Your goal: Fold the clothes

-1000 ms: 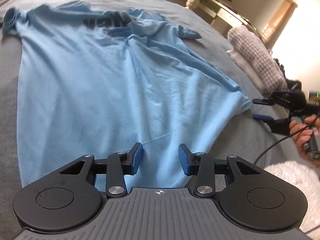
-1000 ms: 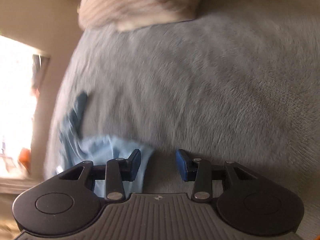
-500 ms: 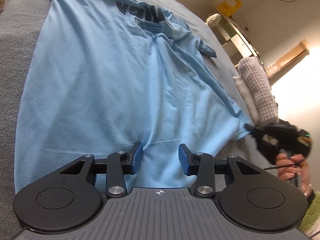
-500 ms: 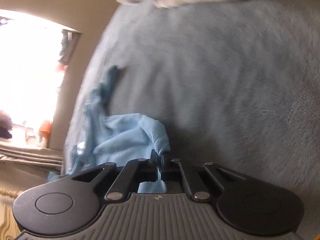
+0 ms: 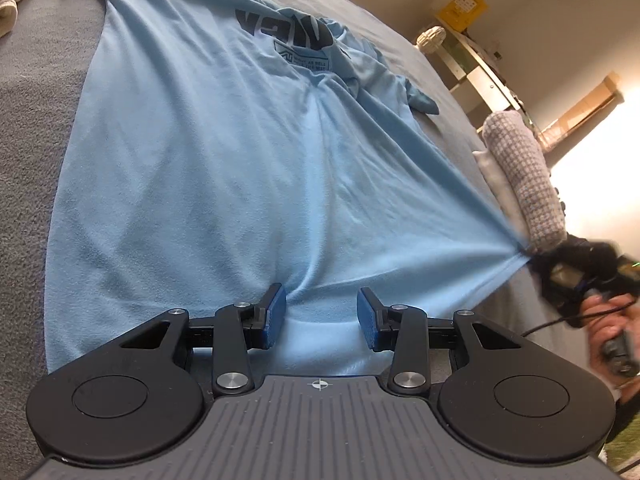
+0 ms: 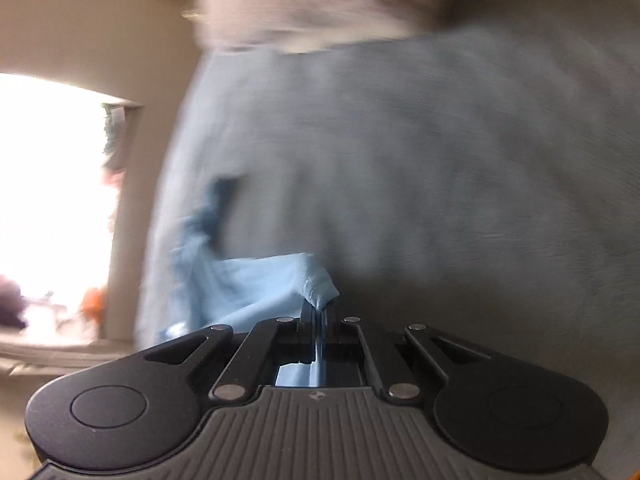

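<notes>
We see the light blue T-shirt (image 5: 224,168) spread print-side up on the grey bed cover (image 5: 28,152), its hem nearest our left gripper (image 5: 322,314). That gripper hovers over the hem with its blue pads (image 5: 274,316) set wide apart, cloth showing between them, nothing clamped. Ahead of it, at the shirt's far end, sits the dark printed logo (image 5: 288,30).

Off to its right, our right gripper (image 5: 560,268) pinches the shirt's hem corner; the fabric runs taut in creases toward it. A hand (image 5: 612,336) holds its handle. In its own view, blurred, the right gripper (image 6: 319,314) has its jaws closed on a bunched fold of blue cloth (image 6: 264,288), grey cover beyond.

Just beyond the pinched corner we note a rolled checked towel (image 5: 524,176).
</notes>
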A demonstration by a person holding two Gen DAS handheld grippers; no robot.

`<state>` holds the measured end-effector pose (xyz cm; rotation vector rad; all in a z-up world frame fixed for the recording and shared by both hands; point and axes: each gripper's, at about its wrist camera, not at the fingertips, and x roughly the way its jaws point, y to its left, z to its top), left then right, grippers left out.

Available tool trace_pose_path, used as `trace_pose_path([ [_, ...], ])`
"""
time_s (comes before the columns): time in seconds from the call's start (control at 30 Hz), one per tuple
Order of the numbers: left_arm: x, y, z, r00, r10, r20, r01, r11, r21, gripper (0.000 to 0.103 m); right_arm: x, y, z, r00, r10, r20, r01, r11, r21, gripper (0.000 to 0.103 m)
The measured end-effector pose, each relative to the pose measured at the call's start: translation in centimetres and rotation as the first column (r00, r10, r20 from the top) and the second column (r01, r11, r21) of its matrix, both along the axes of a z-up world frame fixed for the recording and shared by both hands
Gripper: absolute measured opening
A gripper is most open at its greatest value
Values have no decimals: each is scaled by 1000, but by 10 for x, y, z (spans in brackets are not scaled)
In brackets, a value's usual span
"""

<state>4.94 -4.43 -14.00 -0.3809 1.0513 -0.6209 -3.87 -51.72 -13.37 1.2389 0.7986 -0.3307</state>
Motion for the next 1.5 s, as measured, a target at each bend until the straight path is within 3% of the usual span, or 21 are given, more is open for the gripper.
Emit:
trace_pose_path([
  [0.07,0,1,0,1000,-4,2,4,1000,1,39,-2,-3,-15,999,4,-51,-4,1000,-12,3],
  [0.17,-2,2,6,1000,-10,25,9,999,35,39,-8,-2,-15,999,-18,-41,18,1000,-6,8],
  [0.2,-3,2,10,999,-15,43,13,999,41,39,-10,-1,-10,999,-29,-44,27,999,-29,15],
  [0.33,-5,3,24,992,-37,117,30,997,67,43,-9,0,33,999,-46,-23,38,959,-279,22],
  [0.43,-4,-3,31,985,-68,160,57,996,73,54,12,9,57,999,49,21,-37,929,-367,32],
  [0.53,1,-21,29,978,-111,177,93,990,104,57,54,27,69,982,187,37,-159,909,-385,36],
  [0.77,0,-29,15,973,-153,172,147,988,48,74,199,67,59,912,409,34,-378,870,-316,50],
  [0.83,0,-32,11,971,-165,171,162,986,31,81,234,76,51,890,455,7,-433,852,-295,62],
  [0.9,0,-34,6,969,-177,169,177,984,14,97,264,85,43,881,472,-39,-461,836,-299,63],
  [0.93,0,-35,4,968,-183,169,185,983,5,100,277,91,40,868,491,-70,-487,817,-310,63],
  [1.0,0,-37,0,966,-195,168,200,980,-12,102,295,103,30,845,518,-134,-530,776,-341,63],
  [1.07,3,-33,-3,972,-180,150,191,980,-61,103,312,111,21,827,530,-189,-559,736,-381,54],
  [1.1,4,-31,-5,973,-181,145,193,978,-75,103,318,114,17,818,541,-198,-571,719,-397,38],
  [1.13,6,-30,-6,973,-183,141,196,977,-88,103,323,116,15,810,552,-196,-579,704,-411,14],
  [1.17,7,-28,-8,973,-185,136,200,975,-101,103,327,118,15,803,565,-190,-586,692,-422,6],
  [1.3,10,-23,-10,969,-208,131,225,965,-133,103,343,124,21,815,553,-172,-556,664,-500,4],
  [1.5,13,-16,-11,968,-224,109,241,954,-179,103,360,106,-1,891,440,-112,-440,776,-452,3],
])
